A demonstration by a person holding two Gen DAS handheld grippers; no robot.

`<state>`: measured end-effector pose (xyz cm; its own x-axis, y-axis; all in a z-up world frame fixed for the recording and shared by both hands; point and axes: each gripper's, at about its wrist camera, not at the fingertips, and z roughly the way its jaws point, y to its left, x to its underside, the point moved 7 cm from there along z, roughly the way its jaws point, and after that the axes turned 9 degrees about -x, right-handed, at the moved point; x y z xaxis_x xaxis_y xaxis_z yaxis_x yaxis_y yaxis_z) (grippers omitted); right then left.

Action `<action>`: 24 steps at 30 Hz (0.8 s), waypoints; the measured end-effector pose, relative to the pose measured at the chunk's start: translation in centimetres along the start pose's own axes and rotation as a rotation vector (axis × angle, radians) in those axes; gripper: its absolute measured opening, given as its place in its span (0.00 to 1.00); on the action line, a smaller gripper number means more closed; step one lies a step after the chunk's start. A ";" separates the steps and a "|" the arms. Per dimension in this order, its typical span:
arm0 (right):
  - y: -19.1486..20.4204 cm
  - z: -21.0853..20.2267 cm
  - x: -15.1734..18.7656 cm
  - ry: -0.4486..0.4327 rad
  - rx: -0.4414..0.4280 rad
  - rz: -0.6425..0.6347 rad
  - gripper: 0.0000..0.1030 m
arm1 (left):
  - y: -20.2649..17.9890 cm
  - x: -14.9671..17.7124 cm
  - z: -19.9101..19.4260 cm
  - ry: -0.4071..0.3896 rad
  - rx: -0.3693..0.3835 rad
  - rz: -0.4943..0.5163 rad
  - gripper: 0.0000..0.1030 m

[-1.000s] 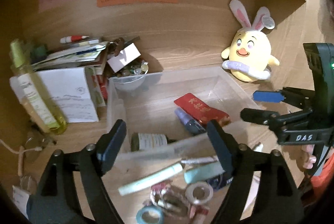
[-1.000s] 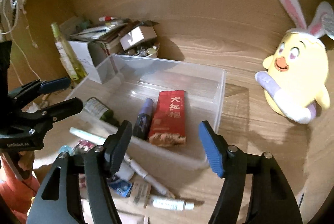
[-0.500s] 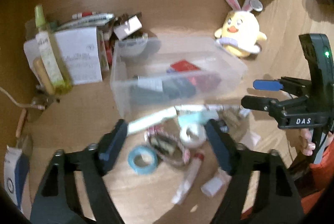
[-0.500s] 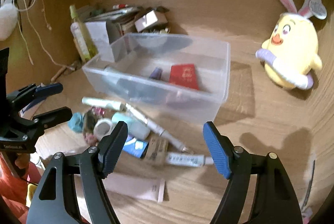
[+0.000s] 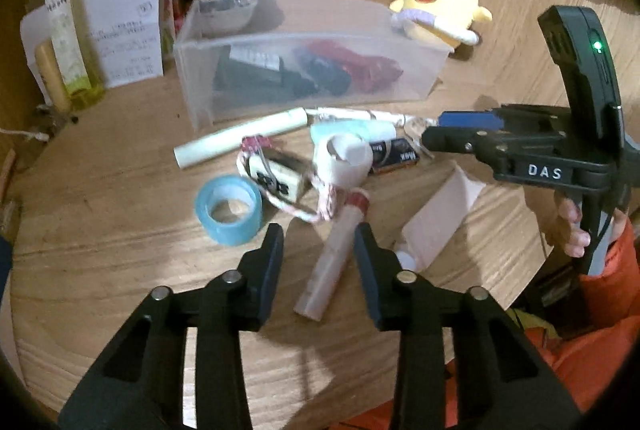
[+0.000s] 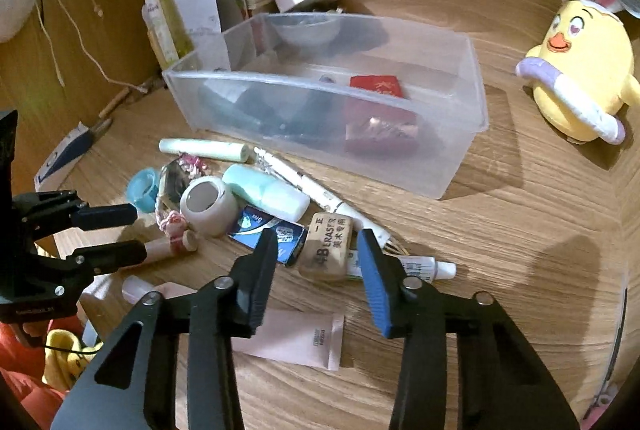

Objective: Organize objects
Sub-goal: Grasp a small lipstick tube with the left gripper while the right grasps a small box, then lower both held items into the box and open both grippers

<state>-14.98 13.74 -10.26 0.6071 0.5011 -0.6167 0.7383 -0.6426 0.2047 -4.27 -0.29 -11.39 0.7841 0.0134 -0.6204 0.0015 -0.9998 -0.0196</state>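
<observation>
Desk [image 6: 520, 230]: wooden, strewn with small items before a clear bin [image 6: 460, 165].
Left gripper [image 5: 318, 242]: fingers parted, a pink tube [image 5: 334, 258] framed between them, ungripped.
Right gripper [image 6: 316, 246]: fingers parted, held over an eraser [image 6: 328, 246].

White capital letters "DAS" stand on the black body of the right claw [image 5: 460, 129], seen from the left wrist view. The tan eraser [image 6: 327, 245] on the table carries "4B ERASER" in dark print, with Chinese characters beside it that I can't make out. The small black box [image 5: 394, 157] shows the word "Max". The red packet [image 6: 376, 85] in the clear bin [image 6: 460, 165] bears gold characters, too blurred to read.
</observation>
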 end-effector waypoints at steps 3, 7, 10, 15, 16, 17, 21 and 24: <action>0.1 0.4 0.1 0.004 0.026 -0.019 0.32 | -0.1 0.5 0.3 0.017 0.013 0.009 0.28; 0.3 0.5 0.1 -0.001 0.051 -0.035 0.23 | -0.3 0.5 0.6 0.016 0.017 0.030 0.22; 0.2 0.2 0.1 -0.013 0.050 -0.031 0.22 | -0.5 0.3 0.8 0.010 0.028 0.044 0.15; 0.1 -1.1 -0.2 -0.050 0.042 -0.026 0.22 | -1.2 -0.2 0.6 -0.015 0.003 0.072 0.14; 0.1 -1.4 -0.3 -0.058 0.041 -0.023 0.22 | -1.2 -0.4 0.5 -0.021 0.003 0.074 0.14; 0.0 -1.8 -0.4 -0.069 0.040 -0.018 0.22 | -1.3 -0.7 0.2 -0.033 0.005 0.070 0.14; -0.1 -3.1 -1.1 -0.111 0.035 -0.006 0.22 | -1.3 -2.1 -1.1 -0.083 0.005 0.054 0.14; 0.0 -4.1 -1.7 -0.144 0.034 -0.006 0.22 | -1.0 -3.5 -2.2 -0.131 -0.005 0.039 0.14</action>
<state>-14.85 15.24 -6.07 0.5524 0.4179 -0.7213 0.7300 -0.6602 0.1766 -5.63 0.62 -7.46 0.6960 -0.0242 -0.7176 -0.0243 -0.9997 0.0102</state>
